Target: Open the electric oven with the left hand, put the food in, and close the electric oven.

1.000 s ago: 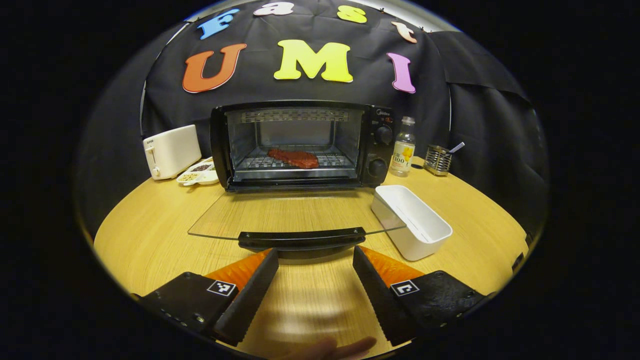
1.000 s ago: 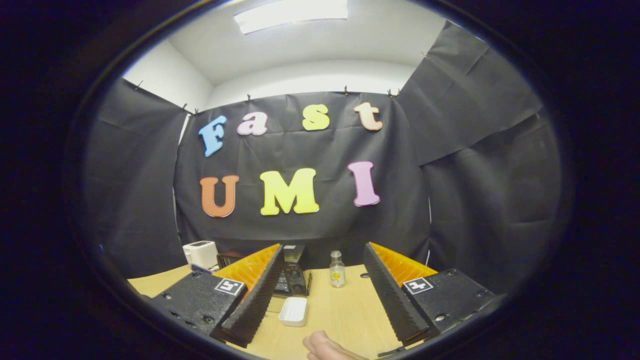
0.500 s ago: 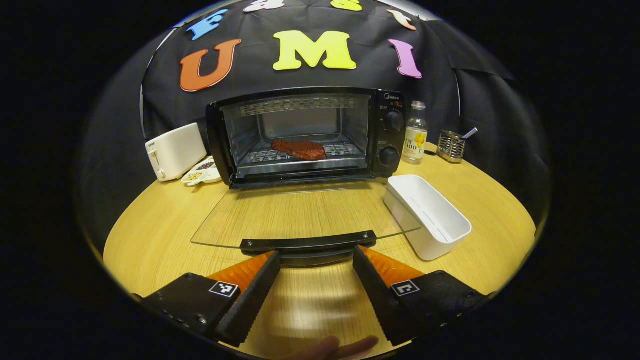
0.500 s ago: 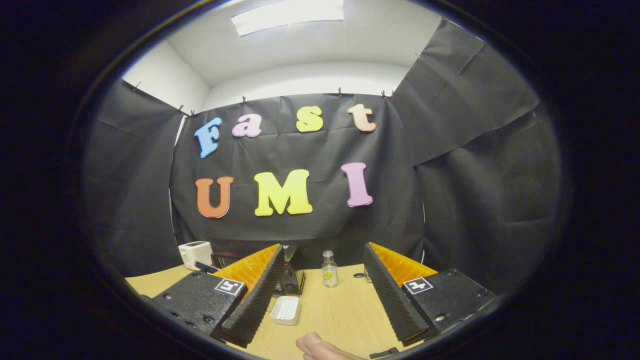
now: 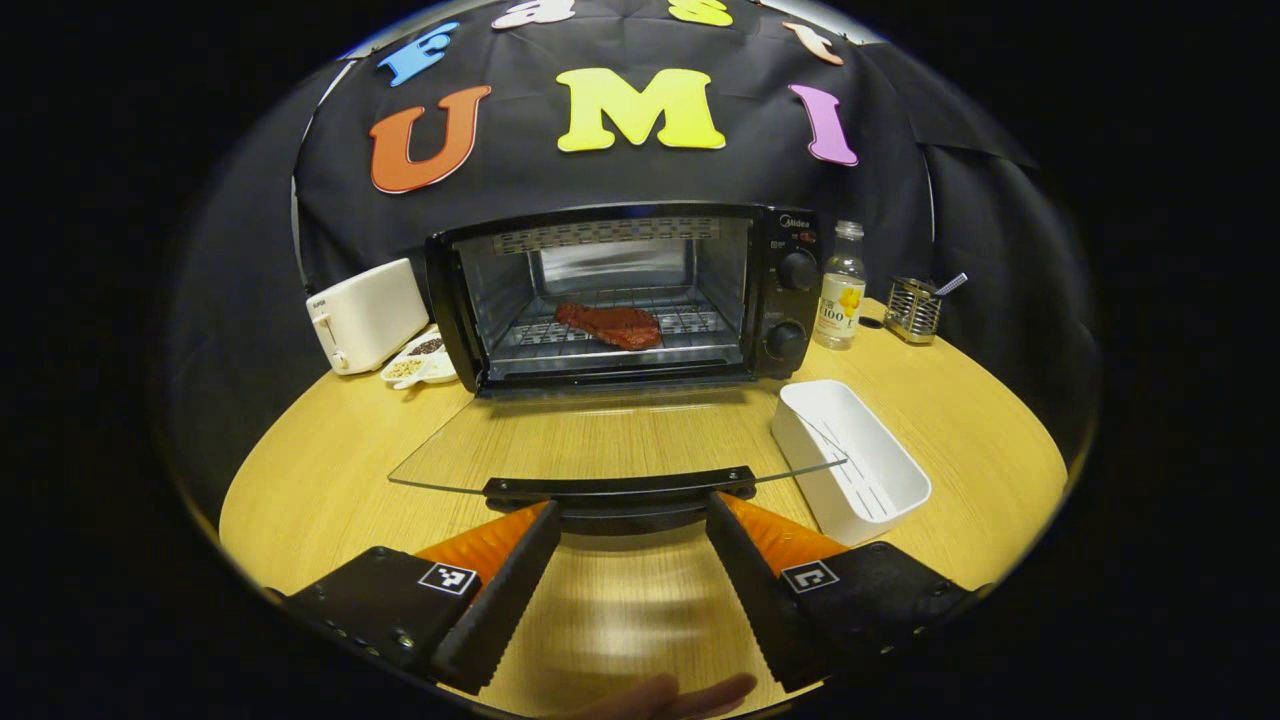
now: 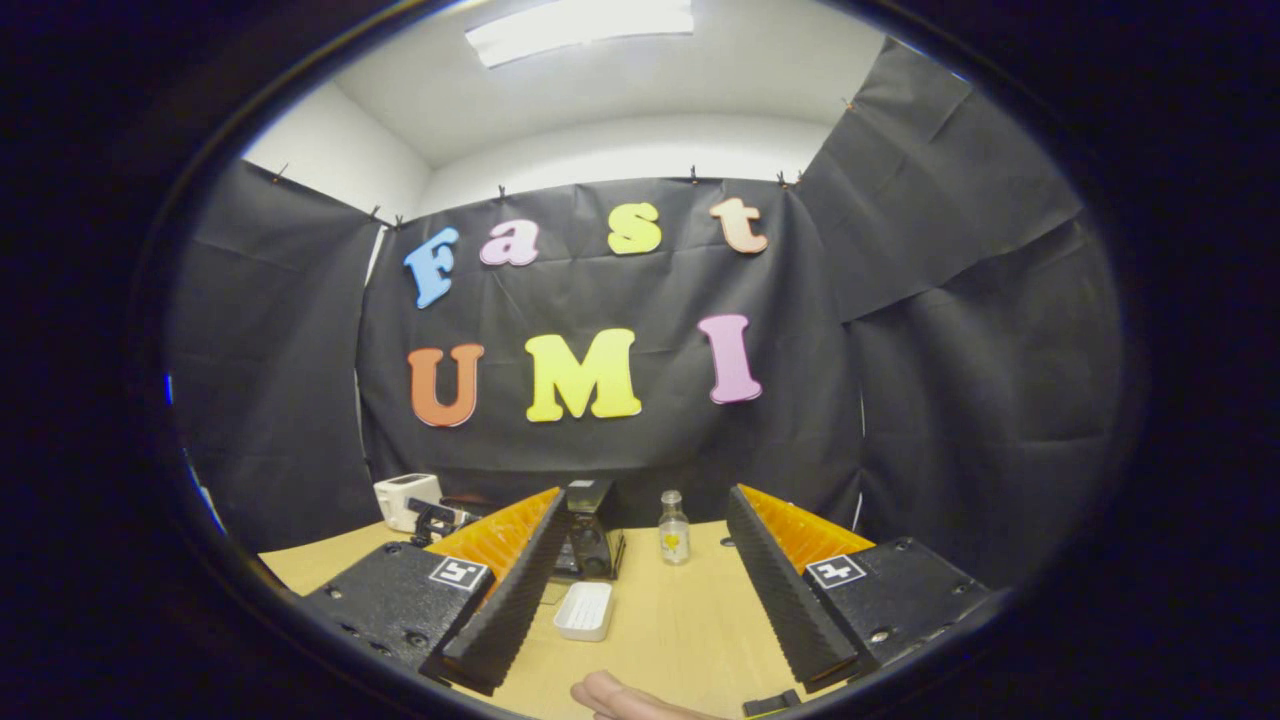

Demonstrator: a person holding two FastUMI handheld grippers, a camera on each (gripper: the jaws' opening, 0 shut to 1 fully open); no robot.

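The black electric oven (image 5: pixel 620 290) stands at the back of the table with its glass door (image 5: pixel 600 440) folded down flat. A brown piece of meat (image 5: pixel 608 324) lies on the rack inside. My left gripper (image 5: pixel 628 515) is open, its fingertips right at the door's black handle (image 5: pixel 620 490); whether they touch it I cannot tell. My right gripper (image 6: pixel 645 505) is open, holds nothing and is raised well back from the table. Between its fingers, far off, shows the oven (image 6: pixel 590 530).
A white rectangular tub (image 5: pixel 850 458) sits right of the door. A white toaster (image 5: pixel 365 313) and a small dish of seeds (image 5: pixel 420 362) are left of the oven. A bottle (image 5: pixel 842 287) and a metal holder (image 5: pixel 912 310) stand at its right. A person's fingertip (image 6: pixel 620 698) shows low.
My left gripper has edged in toward the door handle, which now meets the fingertips in view. The door stays down. The right gripper has only swayed slightly.
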